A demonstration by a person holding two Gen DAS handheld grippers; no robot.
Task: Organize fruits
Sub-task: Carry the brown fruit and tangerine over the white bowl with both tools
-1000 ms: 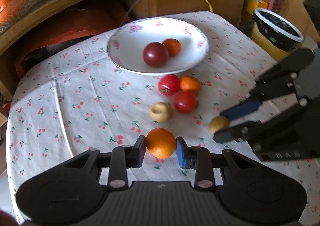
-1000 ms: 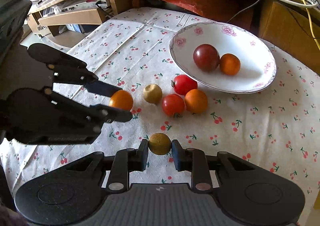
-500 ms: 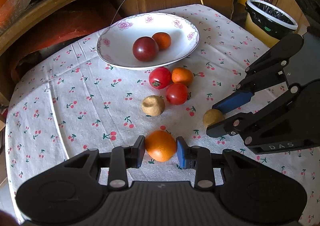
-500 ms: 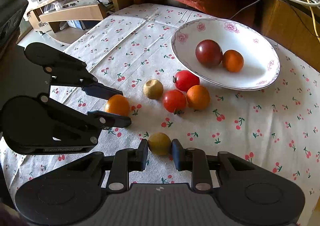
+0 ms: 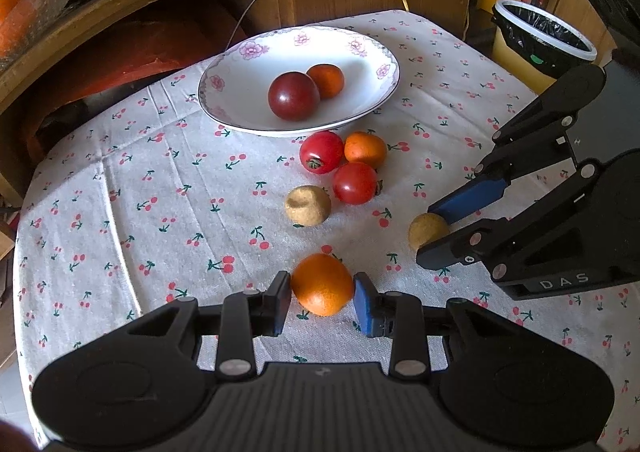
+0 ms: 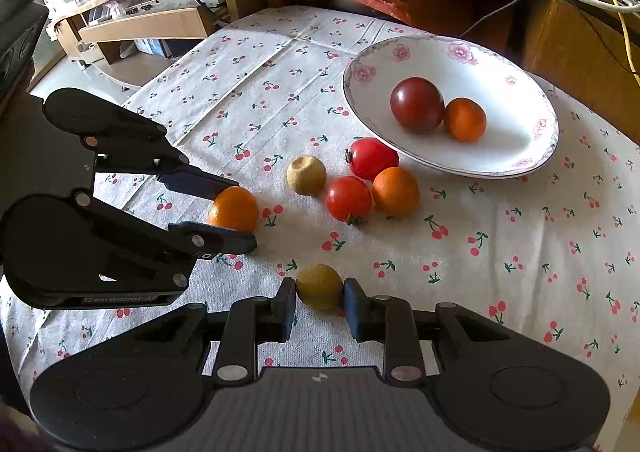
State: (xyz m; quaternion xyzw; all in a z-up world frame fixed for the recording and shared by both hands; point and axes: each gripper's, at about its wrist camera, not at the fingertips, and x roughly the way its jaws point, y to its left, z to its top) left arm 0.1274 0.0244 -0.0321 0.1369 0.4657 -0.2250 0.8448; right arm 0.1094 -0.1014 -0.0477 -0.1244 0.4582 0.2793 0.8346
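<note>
My left gripper (image 5: 322, 299) is shut on an orange (image 5: 322, 284) just above the cherry-print cloth. In the right wrist view the same orange (image 6: 234, 209) sits between the left gripper's fingers. My right gripper (image 6: 319, 302) is shut on a small tan fruit (image 6: 319, 286), seen from the left as a tan fruit (image 5: 428, 231). A white flowered bowl (image 5: 248, 64) at the back holds a dark red tomato (image 5: 294, 96) and a small orange (image 5: 326, 80). In front of the bowl lie two red tomatoes (image 5: 321, 152), an orange (image 5: 365, 150) and another tan fruit (image 5: 307, 205).
A wooden desk (image 5: 132, 4) with cables curves behind the table. A yellow bin with a black liner (image 5: 540, 40) stands past the table's right edge. A low wooden shelf (image 6: 148, 26) stands off the far left corner. Bare cloth (image 5: 120, 192) stretches to the left.
Both grippers have drawn back slightly from the bowl while keeping their fruits; the loose fruits and bowl stay where they were.
</note>
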